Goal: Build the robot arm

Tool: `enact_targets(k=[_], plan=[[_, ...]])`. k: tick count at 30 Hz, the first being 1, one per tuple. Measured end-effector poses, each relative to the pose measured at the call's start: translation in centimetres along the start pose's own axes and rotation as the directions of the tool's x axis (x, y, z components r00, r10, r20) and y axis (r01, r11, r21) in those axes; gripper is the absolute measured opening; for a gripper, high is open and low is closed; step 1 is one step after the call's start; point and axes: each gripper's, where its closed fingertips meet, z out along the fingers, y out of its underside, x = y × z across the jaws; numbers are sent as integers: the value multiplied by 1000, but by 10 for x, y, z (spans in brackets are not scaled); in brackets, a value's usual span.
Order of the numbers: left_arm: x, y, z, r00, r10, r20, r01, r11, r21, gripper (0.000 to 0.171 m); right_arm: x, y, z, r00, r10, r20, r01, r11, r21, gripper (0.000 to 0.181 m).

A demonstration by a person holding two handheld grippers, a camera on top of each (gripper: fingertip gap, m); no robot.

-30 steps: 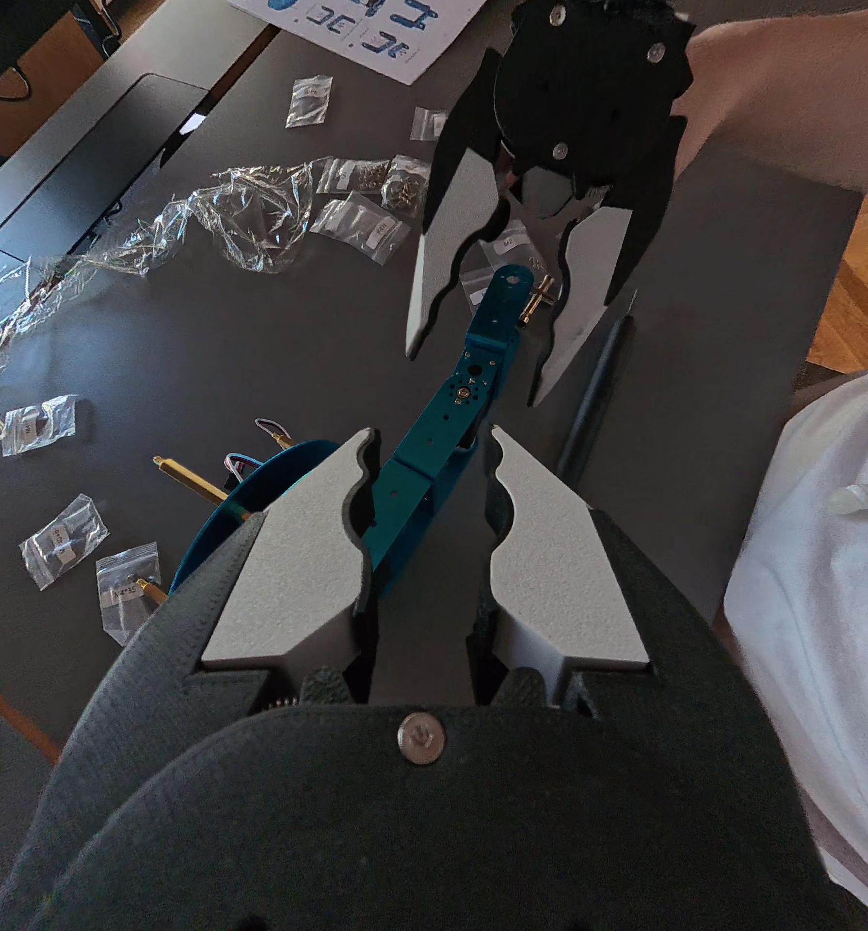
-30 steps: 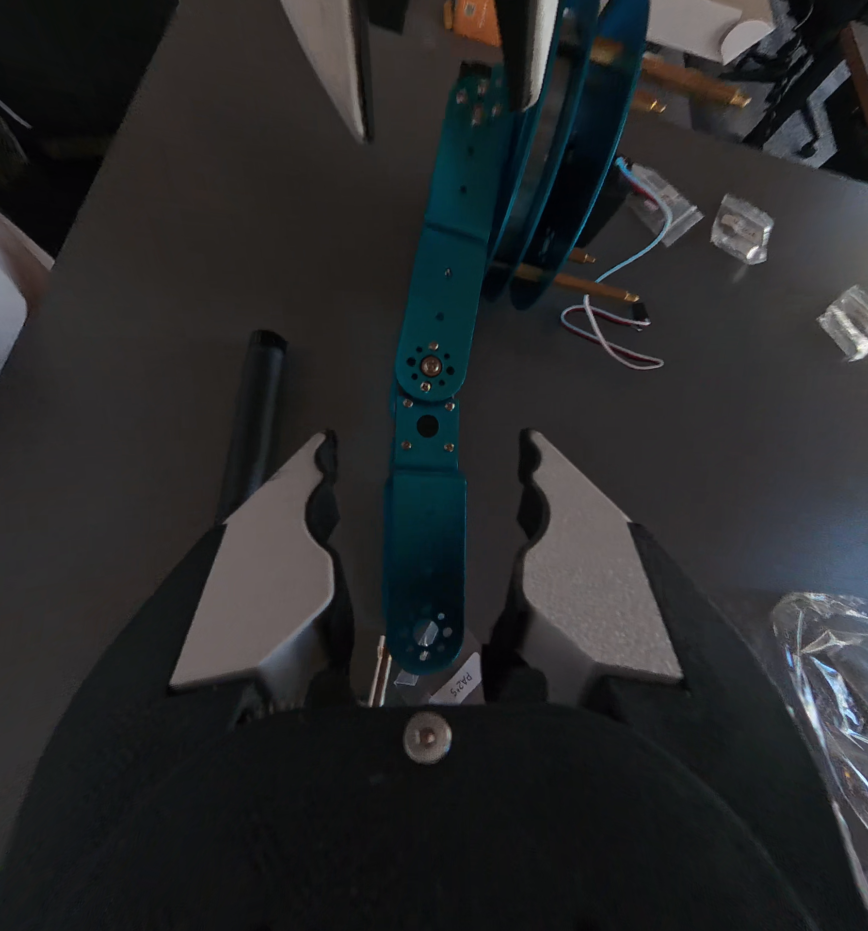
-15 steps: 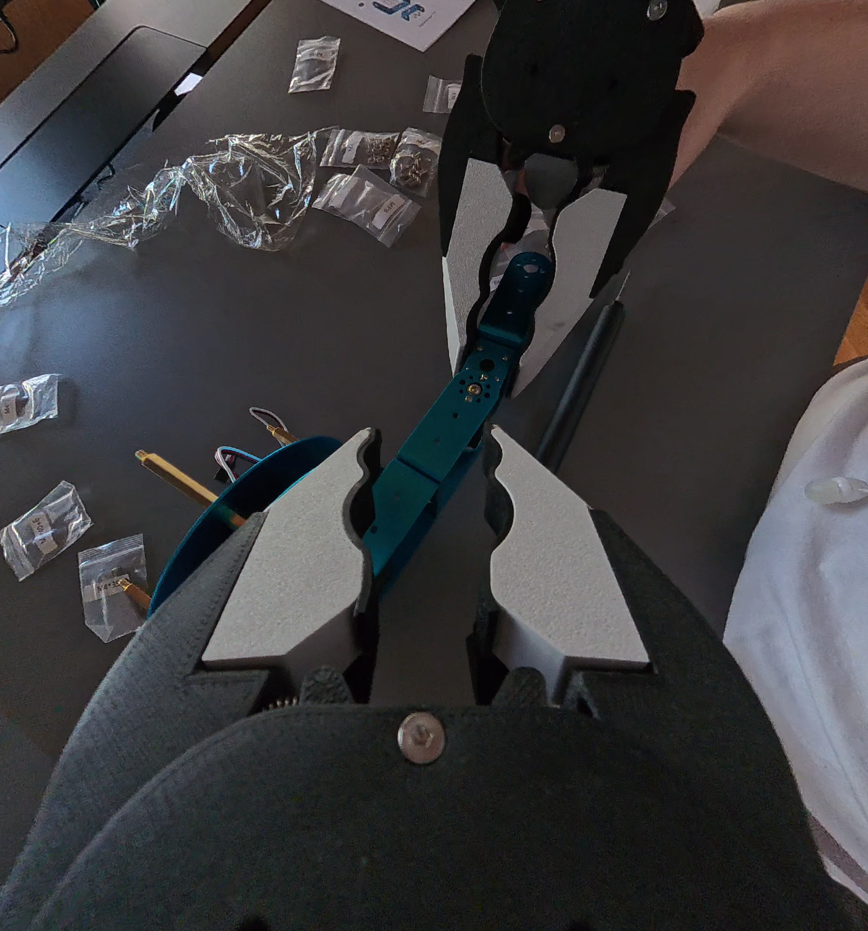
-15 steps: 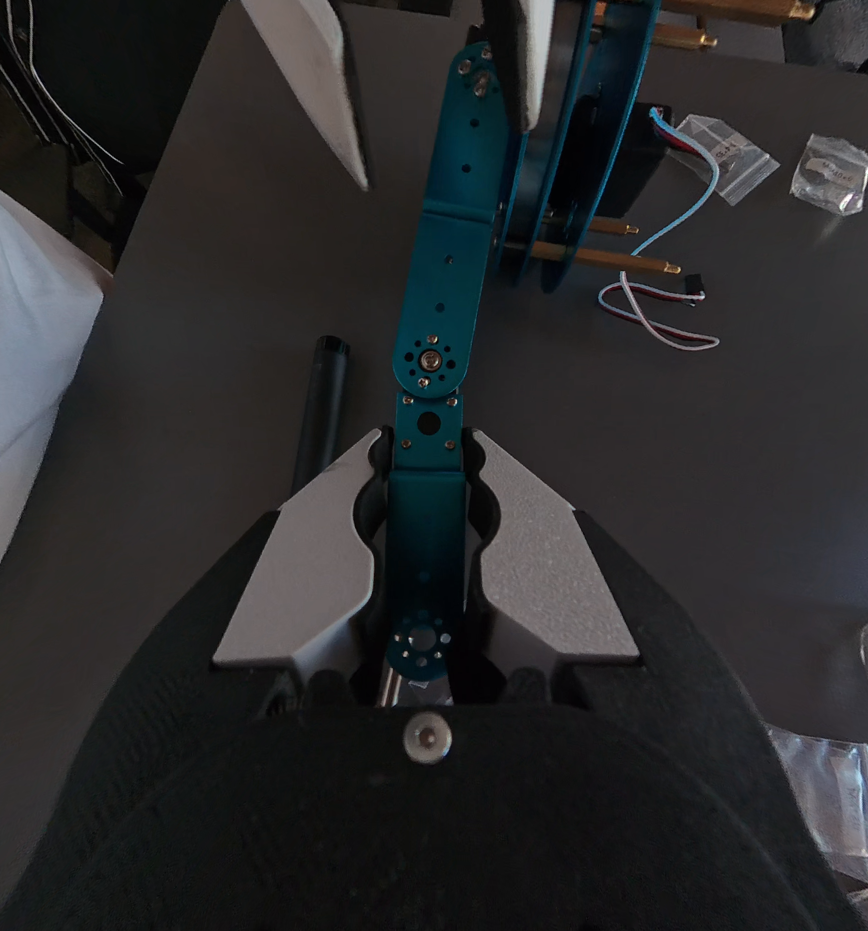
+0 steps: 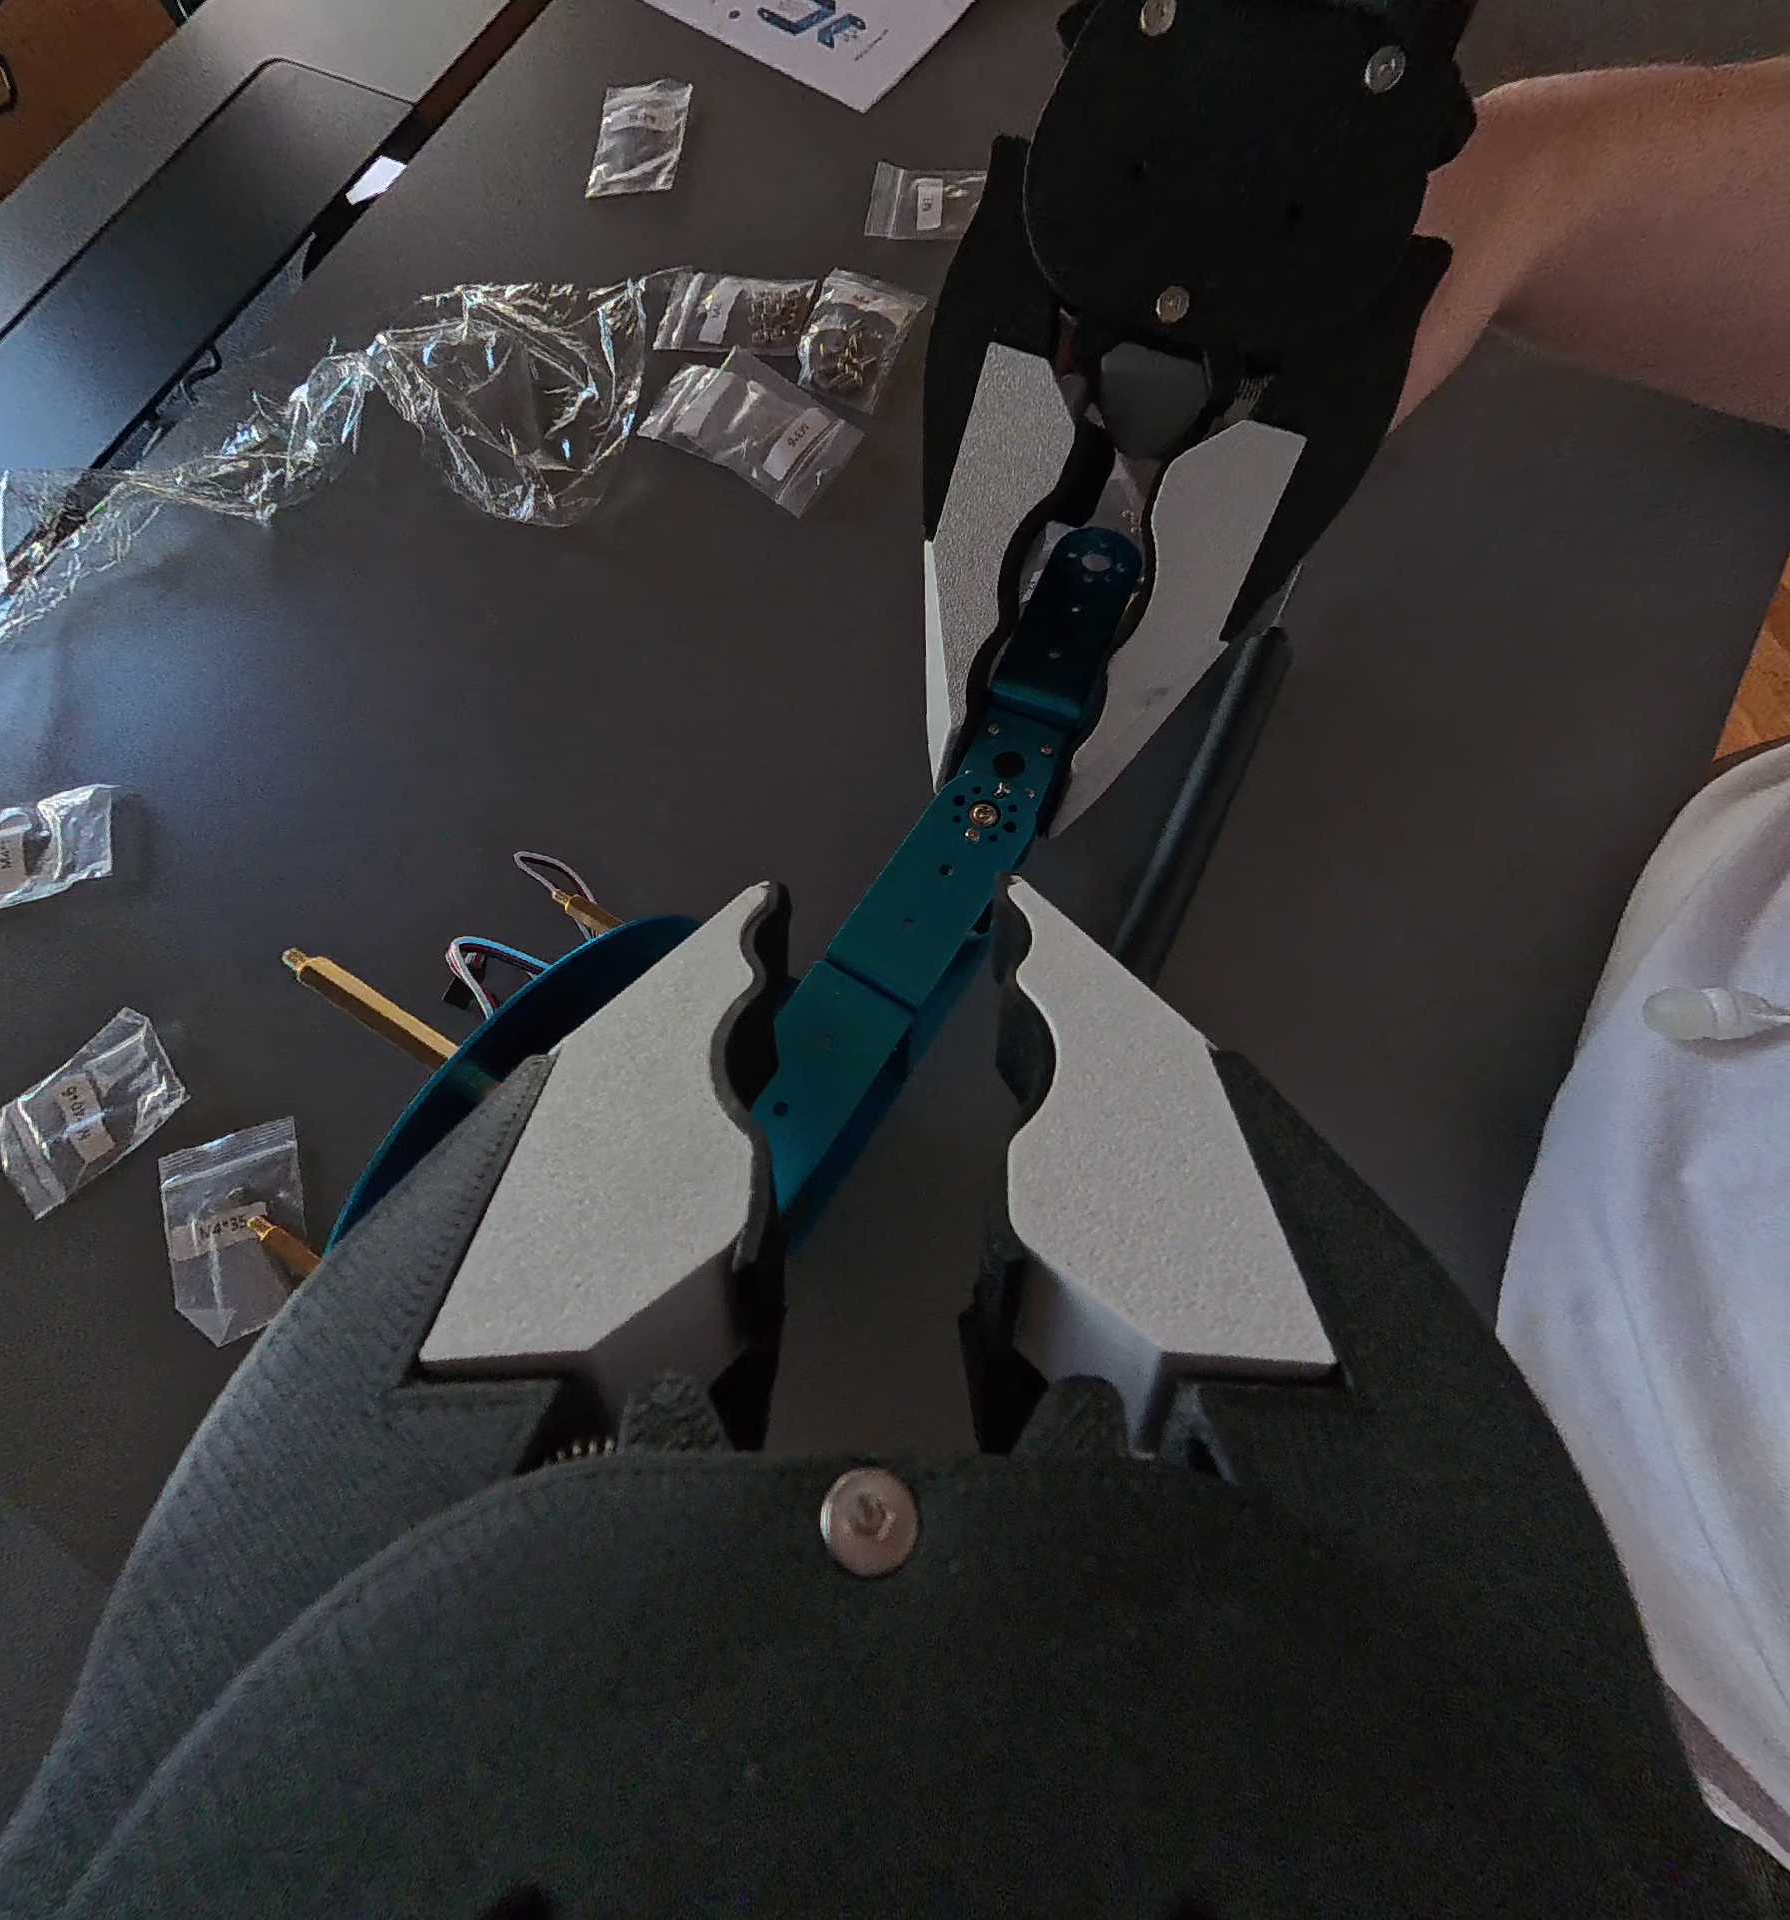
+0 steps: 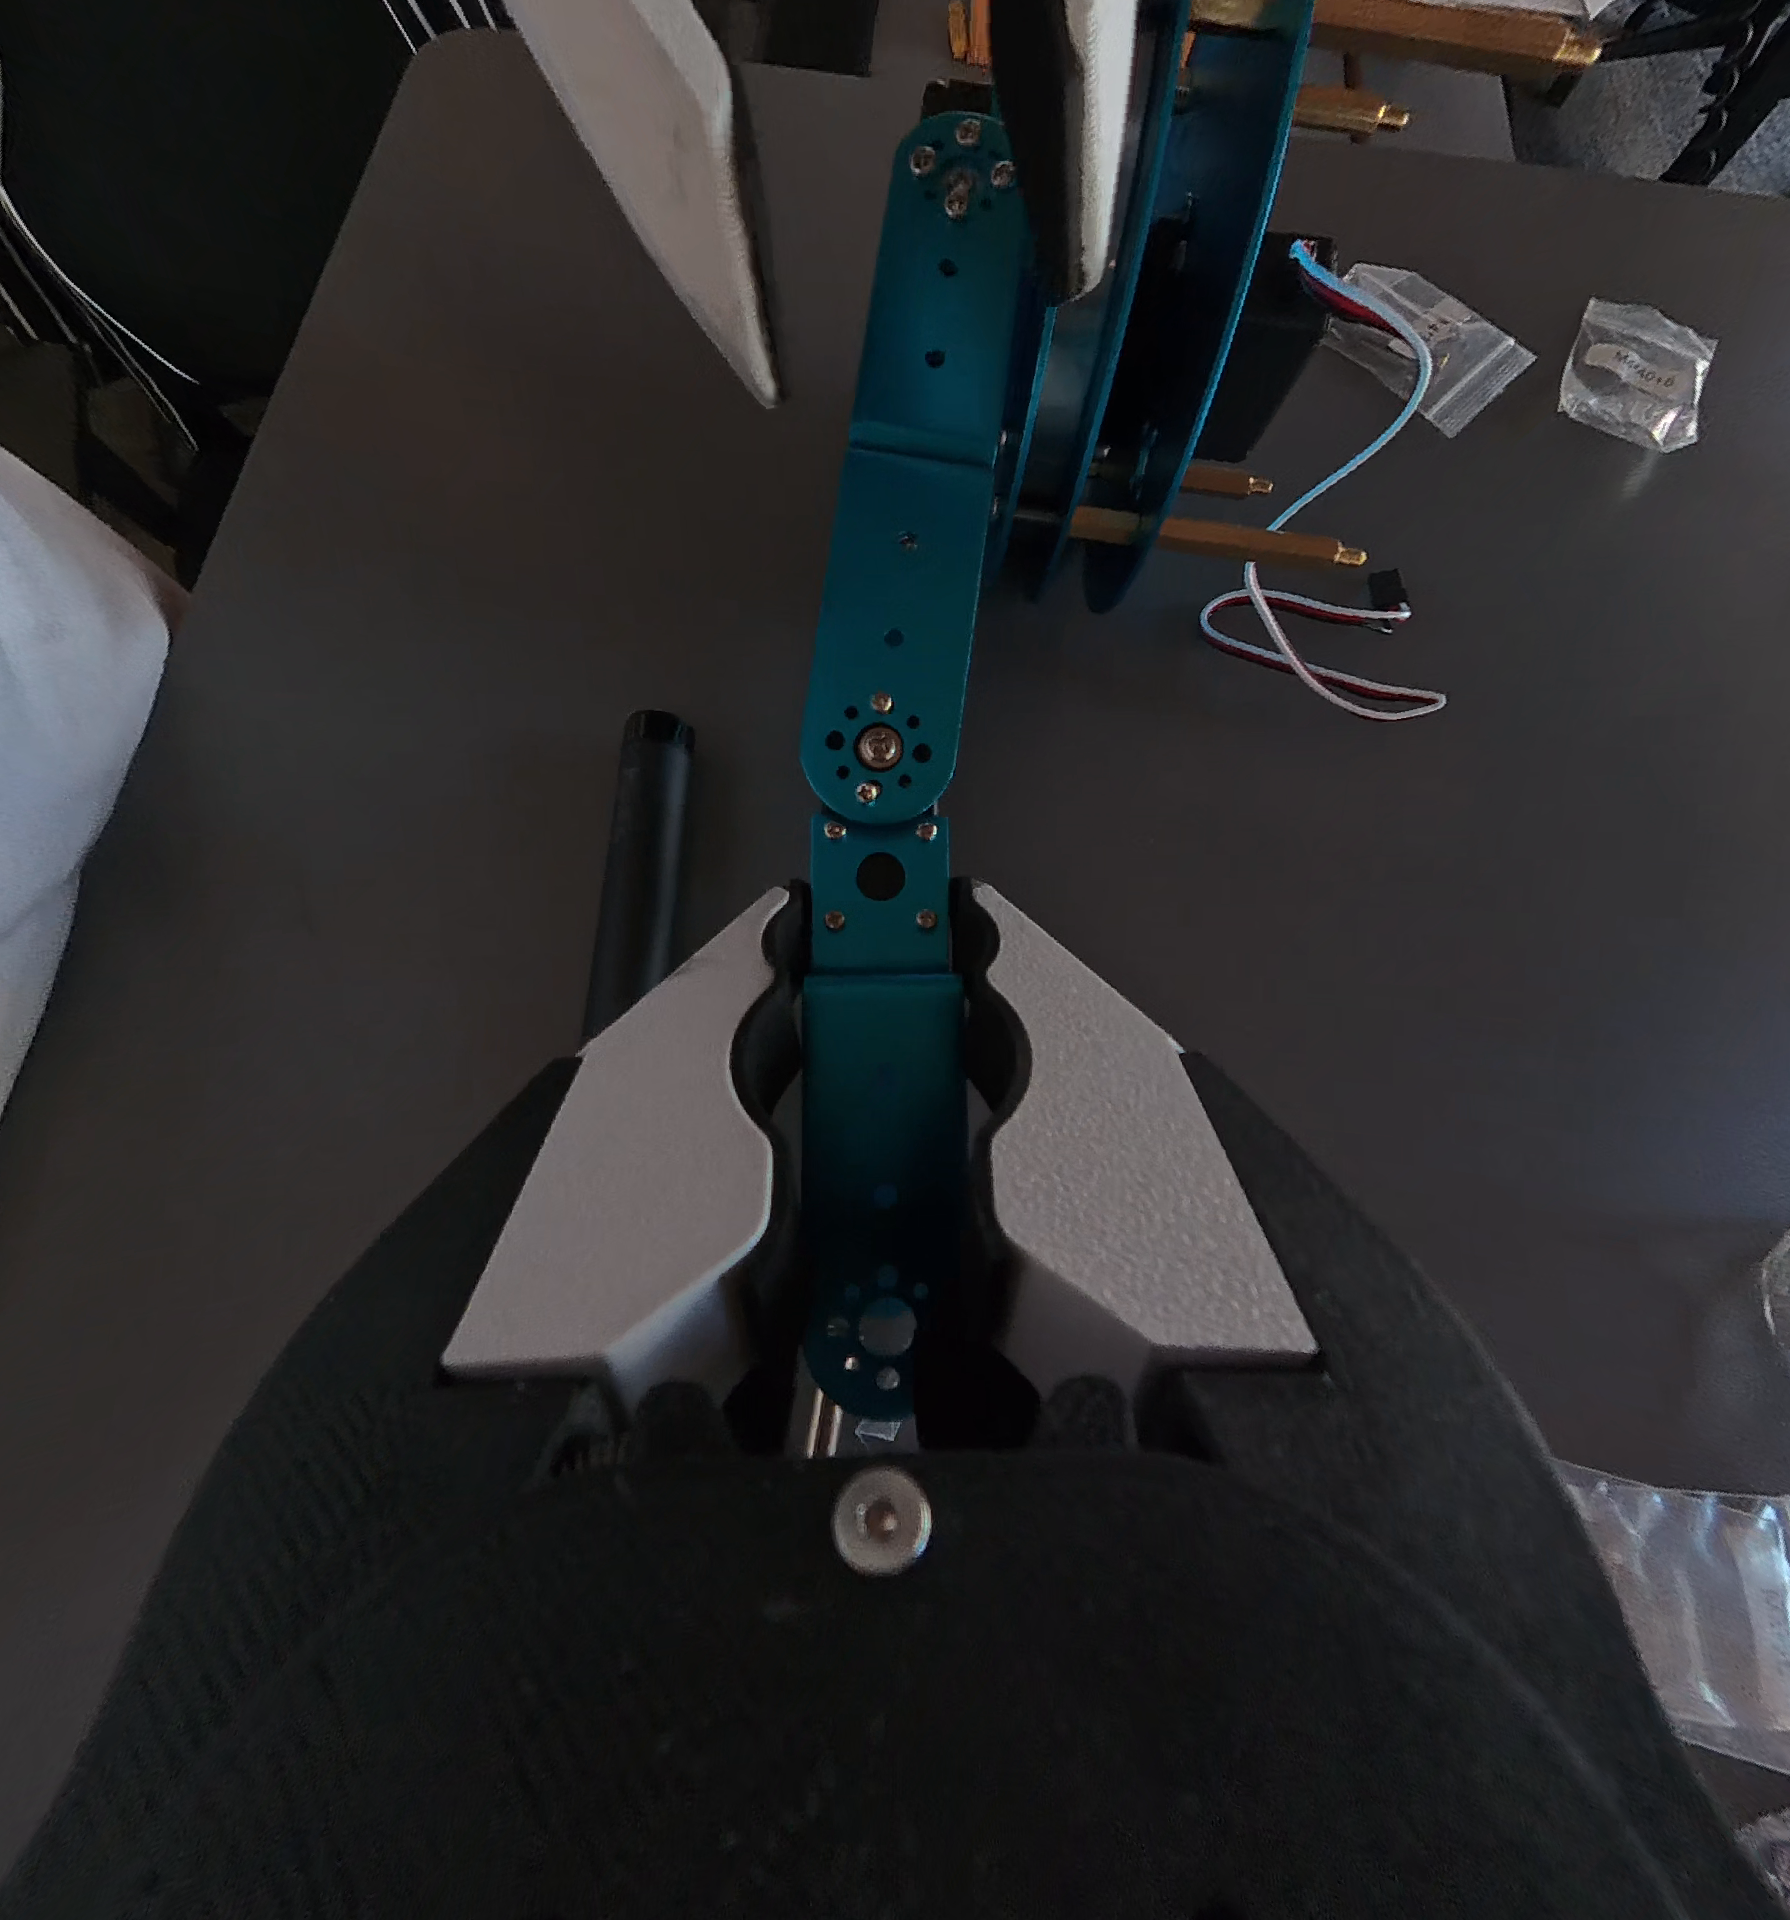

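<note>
Currently my right gripper (image 6: 878, 914) is pinching the outer link of the teal bracket arm (image 6: 896, 582), both pads flat against its side edges, its round end deep between the jaws. That arm's long axis runs straight ahead along the fingers, away from me, to the teal disc base (image 6: 1171, 312) lying on its edge on the dark table (image 6: 1390, 987).

My left gripper (image 5: 886, 904) stands spread at the base end; one pad (image 5: 621, 1132) sits against the arm's inner link, the other is apart from it, so nothing is clamped. A black tool handle (image 6: 642, 862) lies parallel, just beside the right fingers. Farther off I note coloured wires (image 6: 1317, 665), brass standoffs (image 6: 1244, 540), small hardware bags (image 5: 756, 421) and crumpled cellophane (image 5: 475, 405).
</note>
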Motion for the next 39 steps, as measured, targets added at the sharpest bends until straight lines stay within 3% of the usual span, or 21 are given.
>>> enact_targets(k=[13,21,28,39], plan=[[2,-2,4,999,33,0,-33,999,-13,39,1,-18,-7,999,2,-36,-2,1000,16,27],[2,-7,8,992,124,18,-123,991,-47,33,2,-24,-8,1000,-3,-28,3,1000,4,27],[-5,-19,17,1000,30,-6,-30,999,-32,35,3,-27,-9,999,-15,-41,15,1000,-9,27],[-7,-20,24,999,40,-6,-40,998,-40,37,3,-30,-9,999,-21,-39,21,1000,-13,27]])
